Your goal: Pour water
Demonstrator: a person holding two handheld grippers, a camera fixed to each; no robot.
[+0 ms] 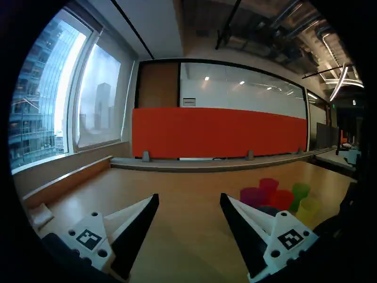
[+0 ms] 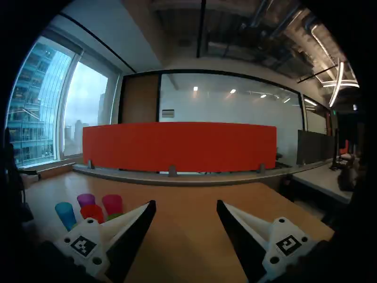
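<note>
The left gripper [image 1: 189, 197] hangs with its jaws spread wide and nothing between them, above the bare wooden table [image 1: 188, 188]. The right gripper [image 2: 185, 203] is just as slack, its jaws parted over empty tabletop.

The task's things, the coloured cups [image 1: 282, 199], stand bunched together on the table off to the right of the left gripper's fingers. In the right gripper view the same cups [image 2: 112, 203] sit to the left, partly behind that gripper's near finger, with a blue cup [image 2: 66, 215] at the outer edge. Both grippers are apart from them.

They look like small plastic tumblers: light, smooth-sided and thin enough to flex, so probably slippery and easy to tip or crush. A hold across the middle of the wall, with a gentle squeeze, seems safest. Whether any cup holds water cannot be told; a filled one would be heavier and prone to slosh. Packed this closely, an outer cup looks easiest to reach.
</note>
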